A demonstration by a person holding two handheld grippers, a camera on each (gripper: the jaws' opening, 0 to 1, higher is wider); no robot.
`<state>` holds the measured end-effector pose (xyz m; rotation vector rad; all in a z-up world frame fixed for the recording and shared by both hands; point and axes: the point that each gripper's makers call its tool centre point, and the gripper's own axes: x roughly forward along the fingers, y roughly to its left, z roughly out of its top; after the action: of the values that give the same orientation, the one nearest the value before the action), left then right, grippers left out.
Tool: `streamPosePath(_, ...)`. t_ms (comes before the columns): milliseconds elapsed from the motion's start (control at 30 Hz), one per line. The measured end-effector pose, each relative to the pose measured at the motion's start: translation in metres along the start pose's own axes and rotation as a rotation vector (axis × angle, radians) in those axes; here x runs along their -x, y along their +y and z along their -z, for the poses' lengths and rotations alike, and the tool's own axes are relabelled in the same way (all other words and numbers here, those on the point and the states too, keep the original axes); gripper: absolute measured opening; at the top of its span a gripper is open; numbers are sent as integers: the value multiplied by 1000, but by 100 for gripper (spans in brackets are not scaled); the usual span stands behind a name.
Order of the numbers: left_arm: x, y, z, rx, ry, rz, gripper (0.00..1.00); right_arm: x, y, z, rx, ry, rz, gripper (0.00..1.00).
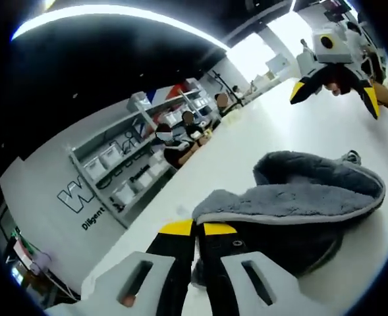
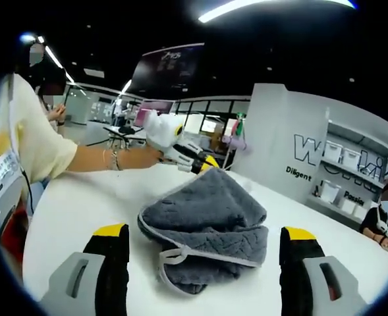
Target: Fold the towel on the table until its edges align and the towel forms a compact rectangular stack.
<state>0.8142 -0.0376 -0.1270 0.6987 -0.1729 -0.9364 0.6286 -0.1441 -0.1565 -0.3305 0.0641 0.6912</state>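
Left tool [image 1: 198,229], with its yellow tips pressed close together, pinched one edge of the soft grey fluffy towel [image 1: 309,197] and held it. In the right gripper view that same left tool [image 2: 203,164] showed at the far side of the grey heap, in a person's hand [image 2: 144,157]. The right tool [image 2: 203,253] had its two yellow-tipped jaws spread wide apart, with nothing between them, and it hung just in front of the towel [image 2: 210,220]. In the left gripper view the right tool [image 1: 335,89] was up above the white desk [image 1: 259,138], well apart from the cloth. The towel lay bunched in a lumpy pile on the white desk [image 2: 88,197], partly doubled over, with a pale hem curling along its near side. Its edges did not line up, so the folding looked far from done. The pile sat between the two tools, straight ahead of the open right tool, and its loose near edge ran from side to side in front of those jaws. The right tool seemed the one free to take that near edge, and the grip would need to catch only the top layer. Grey shelves with white boxes [image 1: 124,164] stood behind the desk.
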Motion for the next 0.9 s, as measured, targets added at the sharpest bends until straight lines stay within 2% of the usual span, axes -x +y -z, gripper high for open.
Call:
streamPosePath(300,41,44,-51,-26,-96,-140,2,0,1,1,6,2,-2,97)
streamPosePath(533,79,75,-74,-27,-129,-222,2,0,2,2,8,8,-6,97)
streamPosePath(633,95,90,-77,-63,-118,-281,2,0,3,3,10,11,-9,97)
streamPosePath(900,135,119,-72,-61,-102,-374,2,0,3,6,11,19,-11,97)
